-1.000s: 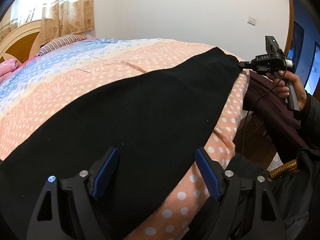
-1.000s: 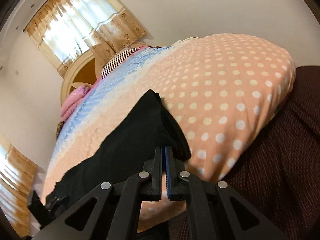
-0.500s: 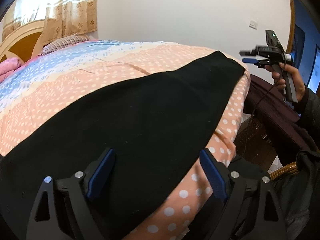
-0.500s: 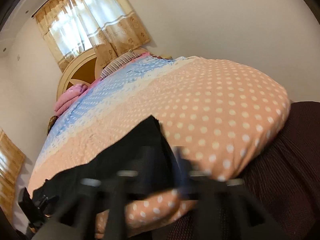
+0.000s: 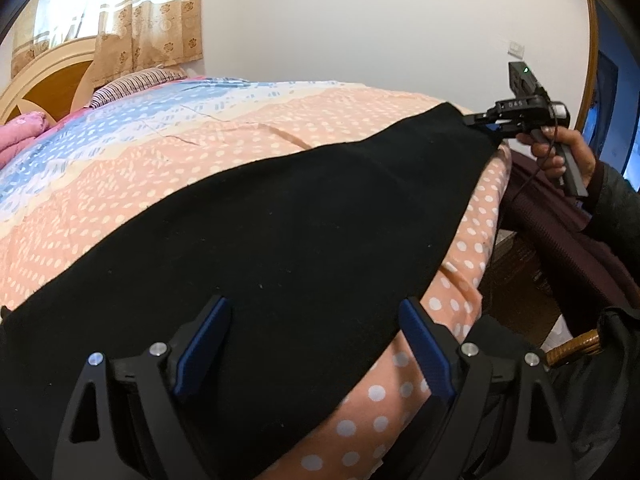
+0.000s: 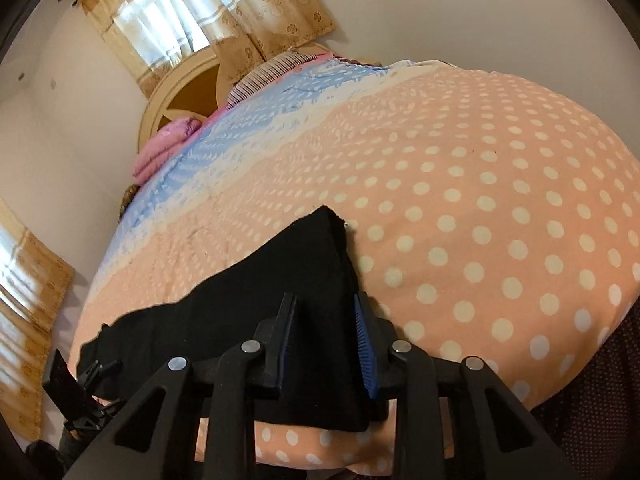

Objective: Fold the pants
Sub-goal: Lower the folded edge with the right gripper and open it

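Black pants (image 5: 288, 216) spread flat across the frame's middle on polka-dot bedspread (image 5: 160, 152), left gripper (image 5: 316, 348) wide apart over the fabric, right gripper (image 6: 326, 334) partly parted astride the hem, holding nothing, no readable writing.

The bed (image 5: 168, 168) is covered by a spread that is peach with white dots near its foot and banded in blue and white toward the headboard (image 6: 188, 92). Black pants (image 5: 280, 248) lie flat along its near edge. A striped pillow (image 5: 136, 82) and a folded pink blanket (image 6: 160, 148) rest at the head end.
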A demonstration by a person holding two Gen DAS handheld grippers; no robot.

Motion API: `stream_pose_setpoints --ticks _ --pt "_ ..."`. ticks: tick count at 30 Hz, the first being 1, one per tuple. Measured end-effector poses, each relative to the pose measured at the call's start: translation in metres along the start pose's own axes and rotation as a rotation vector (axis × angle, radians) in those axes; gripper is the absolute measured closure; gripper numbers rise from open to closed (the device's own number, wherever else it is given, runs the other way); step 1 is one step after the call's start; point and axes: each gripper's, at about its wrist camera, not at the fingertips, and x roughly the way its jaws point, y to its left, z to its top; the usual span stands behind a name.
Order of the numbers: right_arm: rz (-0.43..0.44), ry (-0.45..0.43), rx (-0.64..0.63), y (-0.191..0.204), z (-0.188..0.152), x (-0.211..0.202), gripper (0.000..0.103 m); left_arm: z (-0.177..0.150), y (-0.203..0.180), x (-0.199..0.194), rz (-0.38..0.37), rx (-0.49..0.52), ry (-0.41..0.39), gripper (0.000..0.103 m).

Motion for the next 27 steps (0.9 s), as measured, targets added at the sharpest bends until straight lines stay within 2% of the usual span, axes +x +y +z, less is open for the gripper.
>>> stream_pose_setpoints --ticks 3,7,8,9,12,15,17,18,19,20,21,24,27 --pt "-0.009 -0.02 0.02 -0.003 0.0 -0.006 0.094 0.0 -0.001 0.001 0.018 0.011 0.012 0.014" --pt "-0.001 -0.074 0.037 -0.011 0.009 -0.021 0.096 0.001 0.0 0.002 0.02 0.013 0.019 0.014" --pt "-0.031 -0.072 0.042 -0.013 0.009 -0.018 0.102 0.0 0.0 0.002 0.022 0.015 0.02 0.014" --pt "-0.072 -0.057 0.042 -0.018 0.009 -0.012 0.101 0.0 0.0 0.002 0.025 0.017 0.02 0.014" --pt "-0.027 -0.067 0.073 -0.03 0.005 -0.009 0.101 -0.001 -0.001 0.002 0.027 0.022 0.019 0.014" --pt "-0.019 -0.058 0.058 -0.028 0.003 -0.012 0.101 -0.001 -0.002 0.003 0.03 0.03 0.022 0.012" --pt "-0.014 -0.053 0.051 -0.027 0.003 -0.014 0.095 0.0 -0.003 0.004 0.032 0.033 0.025 0.011" --pt "-0.013 -0.052 0.041 -0.026 0.003 -0.017 0.084 0.0 -0.004 0.004 0.032 0.033 0.025 0.01" --pt "-0.019 -0.057 0.031 -0.023 0.001 -0.02 0.067 0.0 -0.004 0.004 0.033 0.033 0.024 0.01" --pt "-0.044 -0.07 0.011 -0.019 0.0 -0.025 0.057 0.0 -0.004 0.004 0.035 0.033 0.024 0.009" --pt "-0.102 -0.097 -0.025 -0.011 0.0 -0.031 0.039 0.0 -0.004 0.005 0.036 0.034 0.024 0.009" --pt "-0.176 -0.166 -0.094 0.013 0.0 -0.045 0.036 0.0 -0.005 0.005 0.041 0.041 0.026 0.009" --pt "-0.14 -0.226 -0.166 0.046 0.0 -0.054 0.036 0.0 -0.003 0.003 0.035 0.029 0.026 0.009"
